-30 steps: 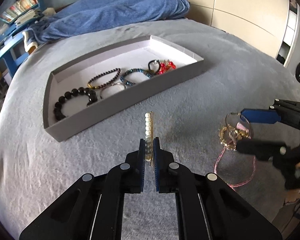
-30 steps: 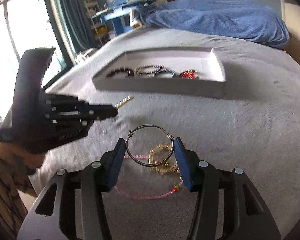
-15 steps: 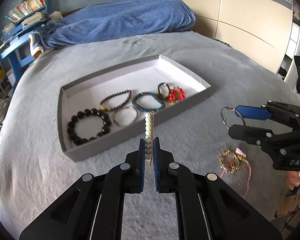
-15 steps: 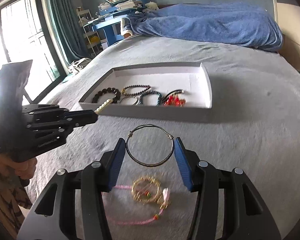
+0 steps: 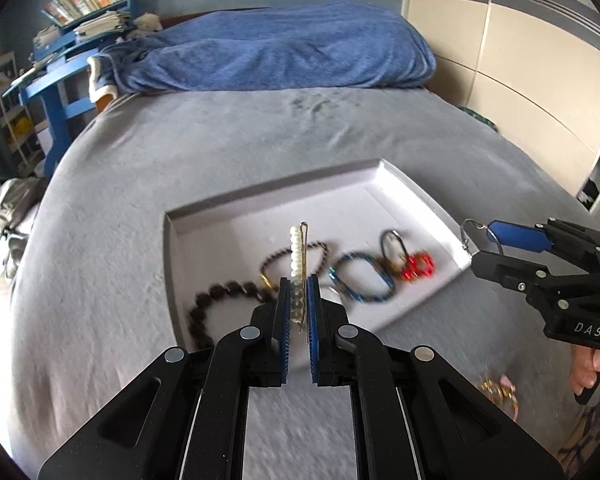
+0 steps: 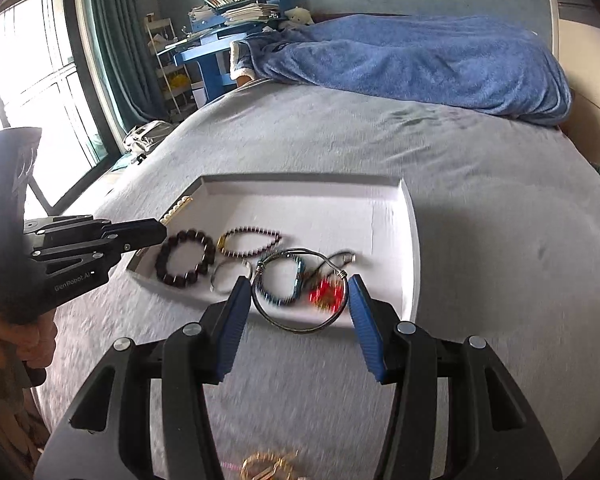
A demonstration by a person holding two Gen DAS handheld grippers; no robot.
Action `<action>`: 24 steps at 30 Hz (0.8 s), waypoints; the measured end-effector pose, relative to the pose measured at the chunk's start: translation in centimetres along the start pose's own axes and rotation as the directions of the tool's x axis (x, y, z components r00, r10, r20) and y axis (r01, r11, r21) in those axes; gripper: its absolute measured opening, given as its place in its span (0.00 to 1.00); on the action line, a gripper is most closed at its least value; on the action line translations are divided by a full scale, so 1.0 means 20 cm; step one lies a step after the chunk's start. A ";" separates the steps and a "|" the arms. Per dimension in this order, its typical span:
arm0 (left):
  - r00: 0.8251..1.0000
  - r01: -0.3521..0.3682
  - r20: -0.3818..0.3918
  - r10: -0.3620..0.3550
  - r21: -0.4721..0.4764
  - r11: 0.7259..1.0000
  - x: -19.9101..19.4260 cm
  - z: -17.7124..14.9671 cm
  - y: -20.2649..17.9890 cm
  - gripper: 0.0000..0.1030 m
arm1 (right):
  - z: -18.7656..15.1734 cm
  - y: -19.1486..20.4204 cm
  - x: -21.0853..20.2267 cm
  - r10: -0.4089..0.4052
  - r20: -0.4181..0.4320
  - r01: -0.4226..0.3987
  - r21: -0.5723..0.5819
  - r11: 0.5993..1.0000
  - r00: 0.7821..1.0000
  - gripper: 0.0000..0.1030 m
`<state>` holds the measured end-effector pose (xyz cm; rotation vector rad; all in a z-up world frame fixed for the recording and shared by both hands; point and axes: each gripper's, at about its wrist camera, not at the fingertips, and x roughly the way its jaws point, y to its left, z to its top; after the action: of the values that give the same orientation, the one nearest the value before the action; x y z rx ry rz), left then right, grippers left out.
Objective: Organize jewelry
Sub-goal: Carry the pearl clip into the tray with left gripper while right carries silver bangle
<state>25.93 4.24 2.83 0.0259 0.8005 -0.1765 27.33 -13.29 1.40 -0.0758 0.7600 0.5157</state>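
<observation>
1. I see a grey bed (image 5: 340, 152) carrying a white tray (image 6: 410, 240).
2. The tray holds several bracelets, including a dark bead bracelet (image 6: 185, 258).
3. My right claw (image 6: 296, 300) grasps a wire bangle (image 6: 300, 326) above the tray's near edge.
4. My left claw (image 5: 298, 300) is clenched on a pearl hair clip (image 5: 298, 252), above the tray.

Gold jewelry (image 6: 268, 468) cut off at bottom edge, tray (image 6: 410, 240) bracelets motion-blurred
</observation>
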 end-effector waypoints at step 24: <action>0.990 -0.059 -0.134 0.052 -0.048 0.997 0.46 0.16 0.22 0.08 | 0.30 -0.12 0.51 -0.040 -0.073 0.041 0.008 0.999 0.997 0.49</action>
<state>35.22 6.98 -1.80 0.0110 0.9358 -0.1018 38.55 -9.64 -1.46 -0.1013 0.8309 0.4729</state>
